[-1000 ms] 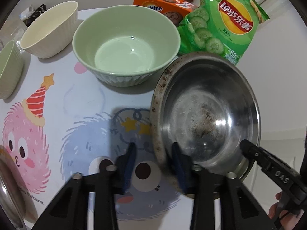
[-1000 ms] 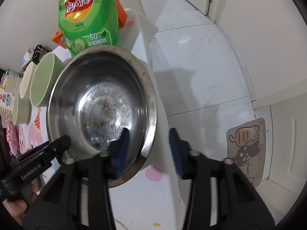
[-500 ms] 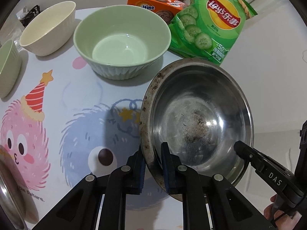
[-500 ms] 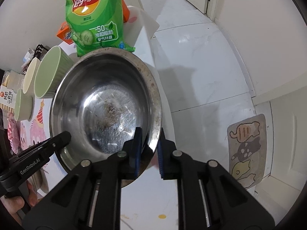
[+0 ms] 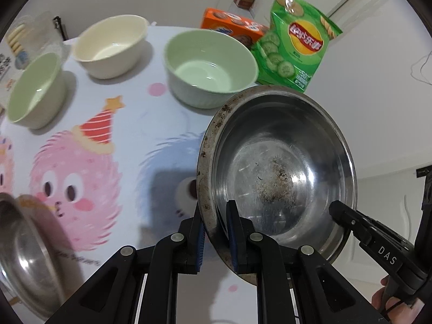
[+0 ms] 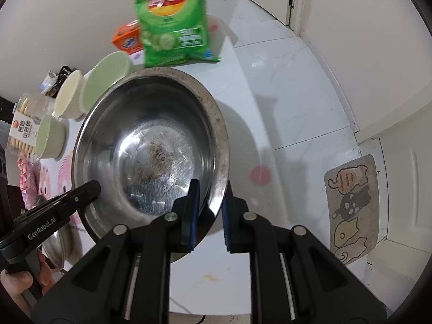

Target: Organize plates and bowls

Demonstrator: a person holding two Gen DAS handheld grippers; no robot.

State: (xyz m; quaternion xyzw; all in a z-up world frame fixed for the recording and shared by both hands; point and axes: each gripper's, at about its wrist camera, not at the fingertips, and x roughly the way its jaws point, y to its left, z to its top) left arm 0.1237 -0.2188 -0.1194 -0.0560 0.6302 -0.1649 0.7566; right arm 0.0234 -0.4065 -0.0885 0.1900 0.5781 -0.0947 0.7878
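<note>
A stained steel bowl [image 5: 280,172] hangs a little above the cartoon tablecloth, gripped on two opposite sides. My left gripper [image 5: 216,232] is shut on its left rim, one blue pad inside and one outside. My right gripper [image 6: 209,210] is shut on the opposite rim [image 6: 216,124] in the same way, and its black fingers [image 5: 348,218] show at the bowl's right edge in the left wrist view. Behind the steel bowl stand a large green bowl [image 5: 210,67], a cream bowl [image 5: 110,44] and a small green bowl [image 5: 35,89], all empty and upright.
A second steel bowl [image 5: 24,256] sits at the near left. A green chips bag [image 5: 297,43] and an orange biscuit box [image 5: 232,25] lie at the table's far side. The table edge [image 6: 243,86] drops to a white tiled floor with a cat mat [image 6: 351,205].
Both grippers closed on the steel bowl's rim, then lifted it and carried it away from the chips bag toward the middle of the table.
</note>
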